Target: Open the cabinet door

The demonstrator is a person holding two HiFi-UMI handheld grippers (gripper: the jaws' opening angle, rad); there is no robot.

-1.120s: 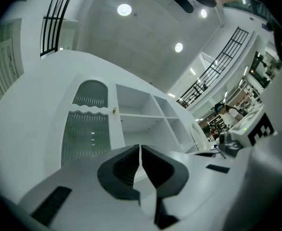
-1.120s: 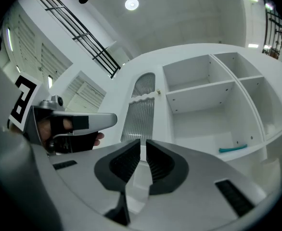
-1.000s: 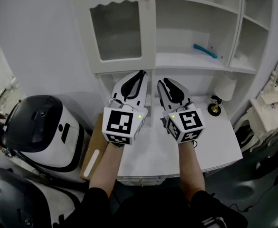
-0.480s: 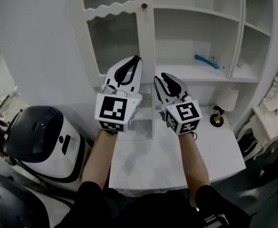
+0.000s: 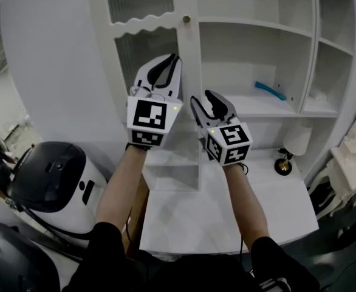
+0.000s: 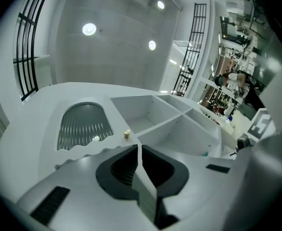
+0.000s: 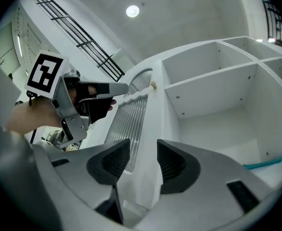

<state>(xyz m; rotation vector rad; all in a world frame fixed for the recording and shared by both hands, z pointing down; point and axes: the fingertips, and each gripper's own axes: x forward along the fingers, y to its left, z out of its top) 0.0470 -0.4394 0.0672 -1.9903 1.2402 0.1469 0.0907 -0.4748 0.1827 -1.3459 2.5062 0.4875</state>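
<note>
The white cabinet door (image 5: 143, 50) has ribbed glass and a small brass knob (image 5: 186, 19) on its right stile. It also shows in the left gripper view (image 6: 83, 126), with the knob (image 6: 127, 134) ahead of the jaws. My left gripper (image 5: 176, 58) is shut and empty, raised in front of the glass below the knob. My right gripper (image 5: 201, 99) hangs lower, by the door's right stile. Its jaws have just been opening and stand wide in the right gripper view (image 7: 142, 146). The stile (image 7: 146, 129) shows through the gap, with no pad pressing on it.
Open shelves lie right of the door, one holding a teal object (image 5: 269, 90). A white table (image 5: 226, 212) stands below with a small lamp (image 5: 282, 163) at its right. A black and white machine (image 5: 56, 175) sits on the floor at the left.
Both grippers have risen toward the door, the left one up in front of the glass. The right gripper's jaws have spread apart. The left jaws stay closed.
</note>
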